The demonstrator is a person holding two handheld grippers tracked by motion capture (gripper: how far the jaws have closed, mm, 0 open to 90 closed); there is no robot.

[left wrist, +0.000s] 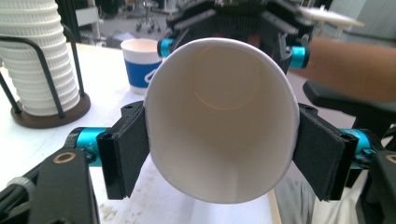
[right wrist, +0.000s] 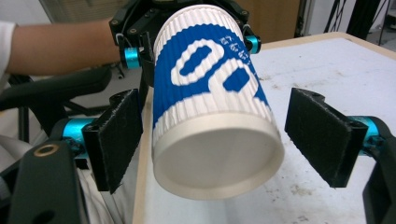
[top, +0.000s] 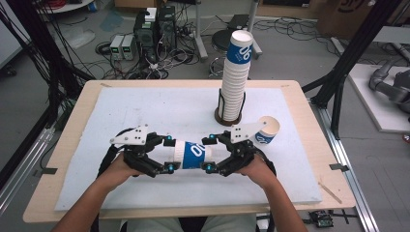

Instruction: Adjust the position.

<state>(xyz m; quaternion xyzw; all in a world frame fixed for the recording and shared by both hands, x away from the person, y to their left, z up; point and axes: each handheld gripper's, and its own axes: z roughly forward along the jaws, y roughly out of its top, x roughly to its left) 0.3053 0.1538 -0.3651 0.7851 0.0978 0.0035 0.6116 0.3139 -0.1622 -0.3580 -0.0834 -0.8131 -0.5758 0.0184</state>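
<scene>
Here the paper cup (top: 192, 154) lies sideways in the air just above the white mat (top: 145, 111), near the front centre of the table (top: 309, 145), between the two grippers. Left gripper (top: 168, 153) has its pads clamped on the cup's open rim end; in the left gripper view the pads press both sides of the mouth and squash it slightly oval. Right gripper (top: 209, 153) sits at the cup's base end with jaws spread; in the right gripper view both pads stand clear of the cup, the left pad close, the right one well apart. No earlier picture to compare. Second cup (top: 267, 131) stands upright on the mat just right of the right gripper. Tall cup stack (top: 235, 77) sits in a wire holder on a round base, far centre, behind both grippers.
</scene>
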